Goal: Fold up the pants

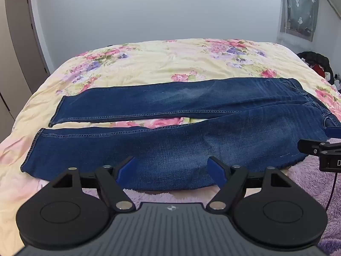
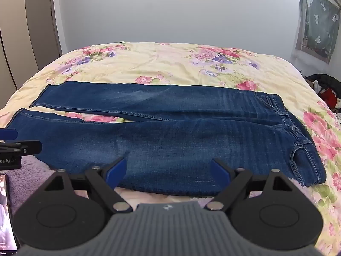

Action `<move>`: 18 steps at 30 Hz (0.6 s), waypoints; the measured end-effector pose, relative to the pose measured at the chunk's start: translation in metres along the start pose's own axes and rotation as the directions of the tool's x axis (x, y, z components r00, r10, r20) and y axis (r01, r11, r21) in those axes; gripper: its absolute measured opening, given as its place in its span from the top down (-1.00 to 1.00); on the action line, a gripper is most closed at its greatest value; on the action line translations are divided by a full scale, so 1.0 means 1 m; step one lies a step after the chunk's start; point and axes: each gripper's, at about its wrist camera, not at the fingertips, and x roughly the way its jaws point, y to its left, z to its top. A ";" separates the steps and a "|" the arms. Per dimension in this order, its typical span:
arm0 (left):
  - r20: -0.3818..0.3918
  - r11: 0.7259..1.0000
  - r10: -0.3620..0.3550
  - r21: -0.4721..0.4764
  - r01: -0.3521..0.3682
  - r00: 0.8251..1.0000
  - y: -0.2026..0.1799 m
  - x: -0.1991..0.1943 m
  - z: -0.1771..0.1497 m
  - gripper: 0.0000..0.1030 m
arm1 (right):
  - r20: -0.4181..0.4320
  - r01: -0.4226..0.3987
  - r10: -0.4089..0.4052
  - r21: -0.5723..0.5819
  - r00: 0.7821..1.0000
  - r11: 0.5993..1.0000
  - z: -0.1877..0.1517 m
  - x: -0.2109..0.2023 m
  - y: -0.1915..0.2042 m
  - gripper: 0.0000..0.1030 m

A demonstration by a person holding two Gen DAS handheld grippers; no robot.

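Note:
A pair of dark blue jeans (image 1: 181, 132) lies flat across the floral bedspread (image 1: 170, 59), legs to the left, waistband to the right; it also shows in the right wrist view (image 2: 181, 132). The two legs are spread slightly apart. My left gripper (image 1: 171, 166) is open and empty, hovering over the near leg's front edge around the knee. My right gripper (image 2: 168, 168) is open and empty, over the near thigh's front edge. Each gripper shows at the edge of the other's view: the right one (image 1: 319, 145) and the left one (image 2: 12, 145).
A purple fuzzy blanket (image 1: 309, 181) lies under the jeans' near edge. A phone (image 2: 6, 213) lies at the near left. A heap of dark and red clothes (image 2: 326, 87) sits beside the bed at right. A wardrobe (image 1: 23, 36) stands at left.

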 end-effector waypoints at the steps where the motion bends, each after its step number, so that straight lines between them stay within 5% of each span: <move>1: 0.026 1.000 0.004 -0.001 -0.004 1.000 0.000 -0.003 -0.004 -0.73 | -0.003 0.000 0.000 -0.001 1.000 1.000 0.000 0.000 0.000 -0.59; 18: 0.018 1.000 -0.002 -0.002 0.003 1.000 0.000 0.000 -0.006 -0.73 | -0.006 -0.003 0.004 0.006 1.000 1.000 0.000 -0.002 -0.002 -0.59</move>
